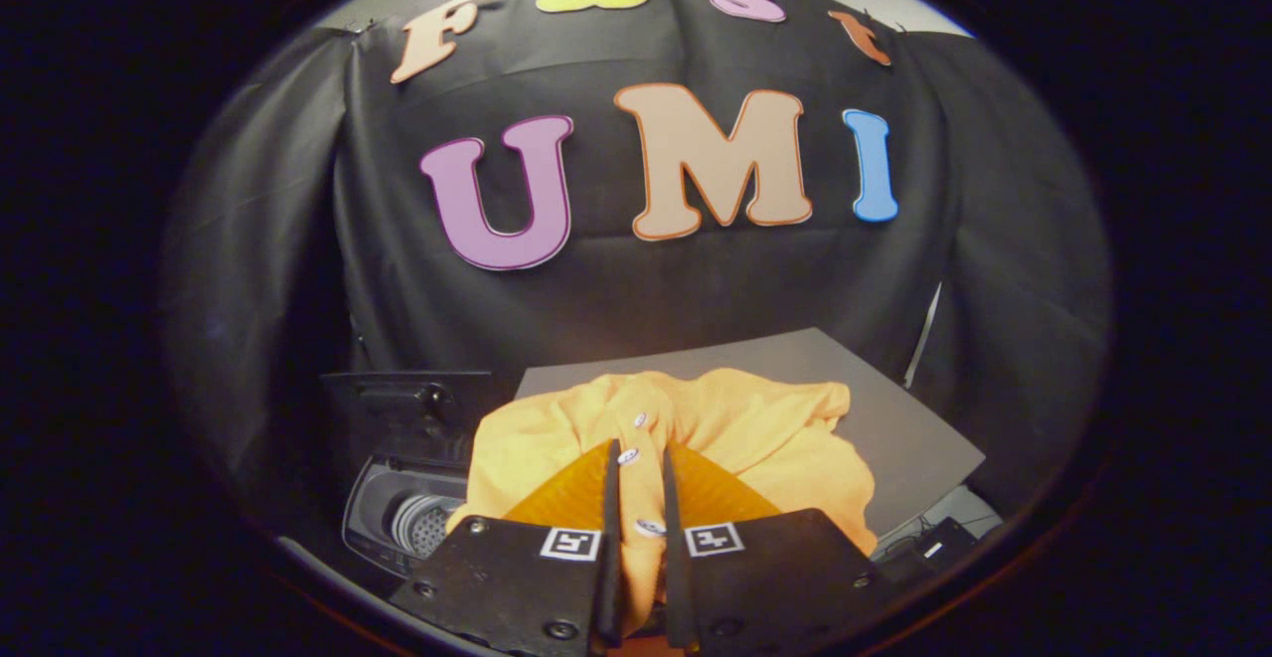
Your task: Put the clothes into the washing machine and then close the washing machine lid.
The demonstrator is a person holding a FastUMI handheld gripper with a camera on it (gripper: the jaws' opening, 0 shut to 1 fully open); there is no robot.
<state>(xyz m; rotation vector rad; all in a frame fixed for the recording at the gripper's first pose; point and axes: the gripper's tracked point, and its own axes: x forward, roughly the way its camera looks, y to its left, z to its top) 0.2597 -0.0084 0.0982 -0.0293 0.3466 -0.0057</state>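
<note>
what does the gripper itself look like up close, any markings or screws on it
The gripper has two thin, blade-like fingers running forward side by side. Each rises from a flat dark plate with visible screw heads. A small square black-and-white tag sits on each plate near the finger base. No cables or sleeve can be made out.

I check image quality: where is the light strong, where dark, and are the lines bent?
Gripper view: light falls brightly on the orange shirt pinched by the gripper; the washing machine sits in shadow; the grey board looks bowed by fisheye distortion.
</note>
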